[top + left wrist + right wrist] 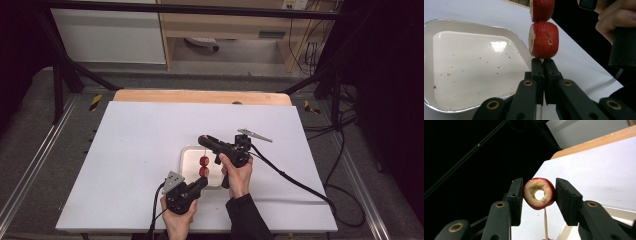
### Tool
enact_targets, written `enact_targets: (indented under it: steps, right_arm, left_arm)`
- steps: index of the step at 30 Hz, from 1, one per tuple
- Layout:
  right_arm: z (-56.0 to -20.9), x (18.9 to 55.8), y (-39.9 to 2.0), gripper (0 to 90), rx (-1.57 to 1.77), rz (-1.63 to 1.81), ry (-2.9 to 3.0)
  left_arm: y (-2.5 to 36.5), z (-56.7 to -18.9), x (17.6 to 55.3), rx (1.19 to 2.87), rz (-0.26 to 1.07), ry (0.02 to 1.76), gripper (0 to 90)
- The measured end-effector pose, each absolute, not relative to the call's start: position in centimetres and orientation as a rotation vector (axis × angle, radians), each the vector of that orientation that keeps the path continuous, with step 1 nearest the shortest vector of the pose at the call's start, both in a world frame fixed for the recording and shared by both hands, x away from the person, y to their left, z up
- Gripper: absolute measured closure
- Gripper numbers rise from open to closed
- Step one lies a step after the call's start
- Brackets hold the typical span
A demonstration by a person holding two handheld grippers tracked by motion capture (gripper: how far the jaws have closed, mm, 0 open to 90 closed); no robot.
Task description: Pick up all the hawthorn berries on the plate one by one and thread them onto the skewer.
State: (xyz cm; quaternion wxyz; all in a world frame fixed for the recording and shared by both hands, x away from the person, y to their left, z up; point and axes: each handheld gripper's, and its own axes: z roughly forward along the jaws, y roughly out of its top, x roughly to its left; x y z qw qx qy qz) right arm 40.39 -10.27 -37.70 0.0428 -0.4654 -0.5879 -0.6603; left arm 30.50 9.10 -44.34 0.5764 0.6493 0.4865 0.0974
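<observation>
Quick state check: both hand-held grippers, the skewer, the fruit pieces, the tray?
Left hand-held gripper: shut on the skewer's lower end.
Right hand-held gripper: shut on the upper fruit piece.
Skewer: upright, above the tray.
Lower fruit piece: threaded on the skewer.
Upper fruit piece: cored, held above the skewer.
Tray: holds no food, speckled with red bits.

White worktop (150, 150) under me, a bare sheet, matte, faintly speckled with red near its middle. Along its far edge runs a strip of pale wooden board (200, 96). Beyond that, grey floor (240, 75). A light wooden cabinet (225, 25) stands behind, a white panel (107, 35) to its left. Black frame bars (65, 70) slant down at both sides and cross the top. Loose black cables (345, 150) coil on the floor at my right. Yellow-black tape marks (95, 101) sit by the far corners of the worktop.
</observation>
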Motion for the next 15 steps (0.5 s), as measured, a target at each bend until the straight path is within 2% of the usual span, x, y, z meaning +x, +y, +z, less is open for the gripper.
enact_targets:
  steps: [15]
  right_arm:
    - [-36.78, 40.16, -10.56, 59.3, -1.443, -2.019, -1.601]
  left_arm:
    - [9.04, -44.00, 29.87, 1.492, 0.253, 1.105, 87.7]
